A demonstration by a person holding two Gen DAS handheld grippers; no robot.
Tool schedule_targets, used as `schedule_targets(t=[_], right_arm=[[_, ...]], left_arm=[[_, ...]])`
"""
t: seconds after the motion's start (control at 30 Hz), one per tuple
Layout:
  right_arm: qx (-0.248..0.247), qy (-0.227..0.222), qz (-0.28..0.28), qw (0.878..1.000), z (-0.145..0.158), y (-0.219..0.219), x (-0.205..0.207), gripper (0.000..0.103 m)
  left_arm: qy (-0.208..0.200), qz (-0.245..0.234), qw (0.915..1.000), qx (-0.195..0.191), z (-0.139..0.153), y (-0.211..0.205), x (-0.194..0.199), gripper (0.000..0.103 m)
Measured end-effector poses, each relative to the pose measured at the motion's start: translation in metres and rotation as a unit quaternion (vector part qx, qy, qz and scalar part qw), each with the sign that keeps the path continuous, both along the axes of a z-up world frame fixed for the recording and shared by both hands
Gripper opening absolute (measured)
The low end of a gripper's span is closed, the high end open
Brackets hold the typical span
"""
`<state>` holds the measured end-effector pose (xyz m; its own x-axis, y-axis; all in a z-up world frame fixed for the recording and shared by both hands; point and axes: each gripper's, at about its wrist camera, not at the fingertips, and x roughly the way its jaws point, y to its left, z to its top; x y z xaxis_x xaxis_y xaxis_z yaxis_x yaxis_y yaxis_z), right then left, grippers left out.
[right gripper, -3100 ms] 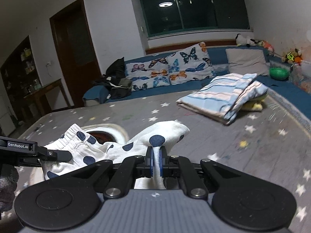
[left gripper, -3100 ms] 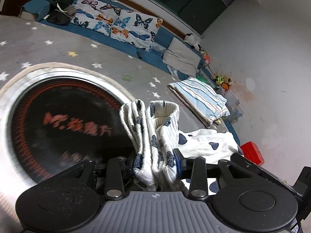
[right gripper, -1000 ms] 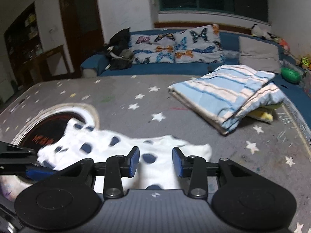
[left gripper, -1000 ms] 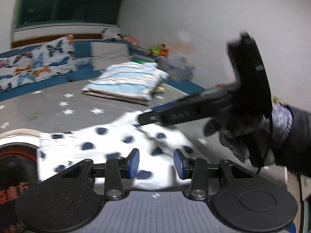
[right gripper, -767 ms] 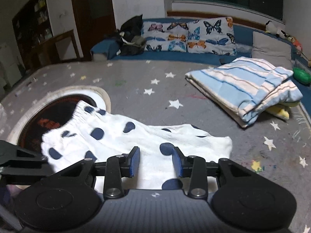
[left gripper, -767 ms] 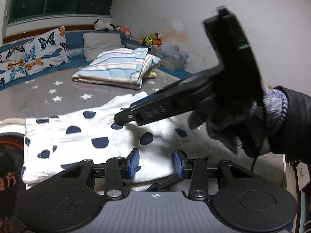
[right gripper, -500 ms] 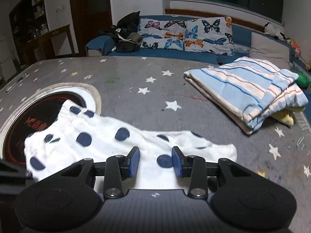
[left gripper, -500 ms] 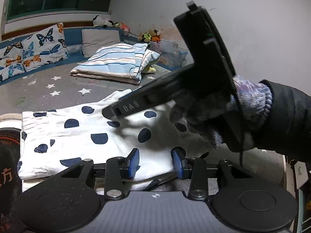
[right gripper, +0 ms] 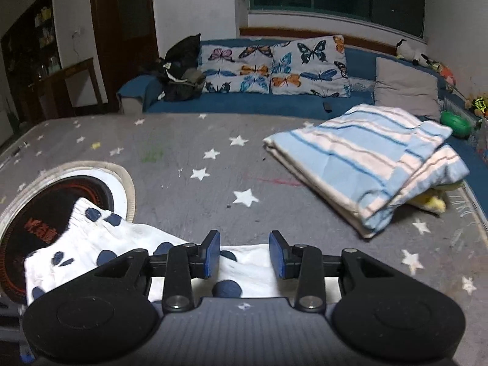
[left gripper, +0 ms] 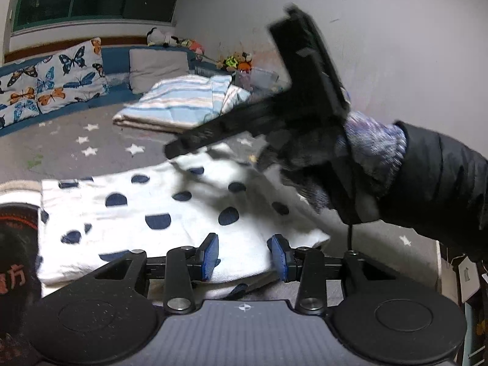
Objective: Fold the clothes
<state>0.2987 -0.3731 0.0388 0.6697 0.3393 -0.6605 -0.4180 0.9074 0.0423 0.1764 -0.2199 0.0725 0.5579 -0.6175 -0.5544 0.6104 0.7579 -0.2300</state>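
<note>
A white garment with dark blue dots (left gripper: 170, 210) lies flat on the grey star-patterned mat (left gripper: 76, 149), folded in a rough rectangle. My left gripper (left gripper: 244, 254) is open and empty just above its near edge. The right gripper's body (left gripper: 305, 70), held by a gloved hand, hovers above the garment's right side in the left wrist view; it is blurred. In the right wrist view my right gripper (right gripper: 244, 254) is open and empty over the garment (right gripper: 91, 244), whose waistband end lies on a round black-and-red mat (right gripper: 36, 222).
A folded blue-and-white striped blanket (right gripper: 366, 161) lies on the mat at right. Butterfly cushions (right gripper: 274, 67), a grey pillow (right gripper: 405, 91) and a dark bag (right gripper: 180, 70) sit on the blue sofa behind. Toys and a clear box (left gripper: 259, 76) stand by the wall.
Both grippers let go of the garment and it now lies flat. Over the last second the right gripper has lifted and swung up over the garment's right side.
</note>
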Motion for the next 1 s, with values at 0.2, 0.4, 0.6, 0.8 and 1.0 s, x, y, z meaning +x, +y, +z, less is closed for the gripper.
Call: schedule_targets(t=[0.2,0.4,0.6,0.8,1.0], right_arm=[[0.009,0.003,0.026,1.0,0.009,-0.009,-0.029,0.036],[0.004,0.027,0.054,0.998,-0.002,0.006,-0.037,0.036],[0.0,0.036,0.031,0.999,-0.018,0.014,-0.014,0.035],[0.009,0.023,0.028,0.999,-0.007,0.017,-0.013,0.039],[0.008,0.029,0.071,0.997,-0.003,0.035,-0.028,0.068]], left_arm=[[-0.004,0.026,0.9996,0.003,0.003,0.012,0.01,0.042],[0.013,0.032,0.9992,0.017,-0.01,0.016,0.014,0.041],[0.02,0.033,0.9991,0.018,-0.014,0.018,0.012,0.042],[0.023,0.037,0.999,0.014,-0.015,0.02,0.011,0.05],[0.022,0.035,0.9991,0.011,-0.015,0.018,0.008,0.059]])
